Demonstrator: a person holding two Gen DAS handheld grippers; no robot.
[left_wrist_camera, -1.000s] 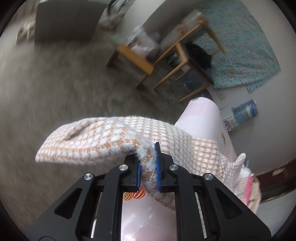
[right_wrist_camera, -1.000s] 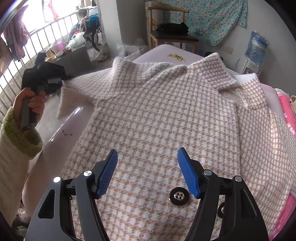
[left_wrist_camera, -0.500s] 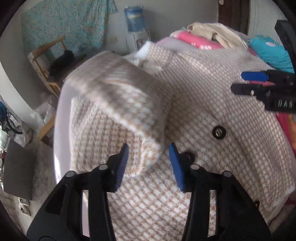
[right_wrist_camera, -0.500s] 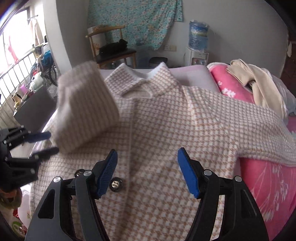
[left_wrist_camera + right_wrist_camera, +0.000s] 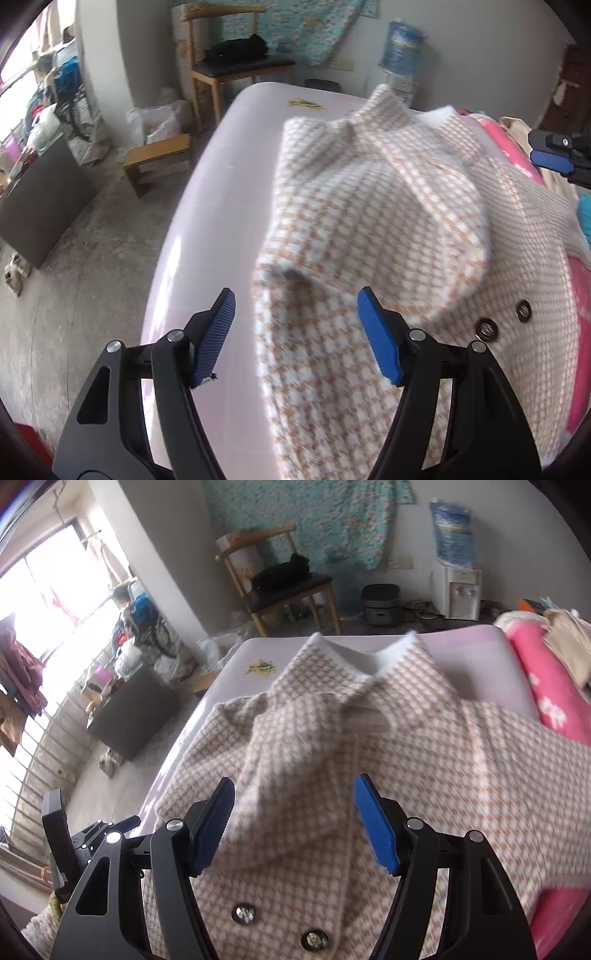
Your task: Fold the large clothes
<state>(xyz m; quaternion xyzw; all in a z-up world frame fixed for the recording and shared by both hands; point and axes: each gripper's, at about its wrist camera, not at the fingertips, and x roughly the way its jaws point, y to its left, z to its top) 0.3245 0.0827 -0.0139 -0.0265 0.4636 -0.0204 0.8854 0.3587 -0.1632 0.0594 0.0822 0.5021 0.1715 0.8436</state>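
Lying on the pink table point(image 5: 207, 229), the checked coat point(image 5: 424, 236) has one sleeve folded across its front. The left gripper point(image 5: 295, 332) is opening above that sleeve, grasping nothing. The right gripper point(image 5: 293, 823) hangs released over the coat.

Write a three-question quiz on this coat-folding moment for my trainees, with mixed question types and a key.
1. True or false: the sleeve lies folded across the checked coat.
2. The left gripper is: A) clamped on the collar B) opening, nothing between its pads C) out of view.
3. What sits on the wooden chair?

Key: 1 true. 2 B. 3 A black bundle.
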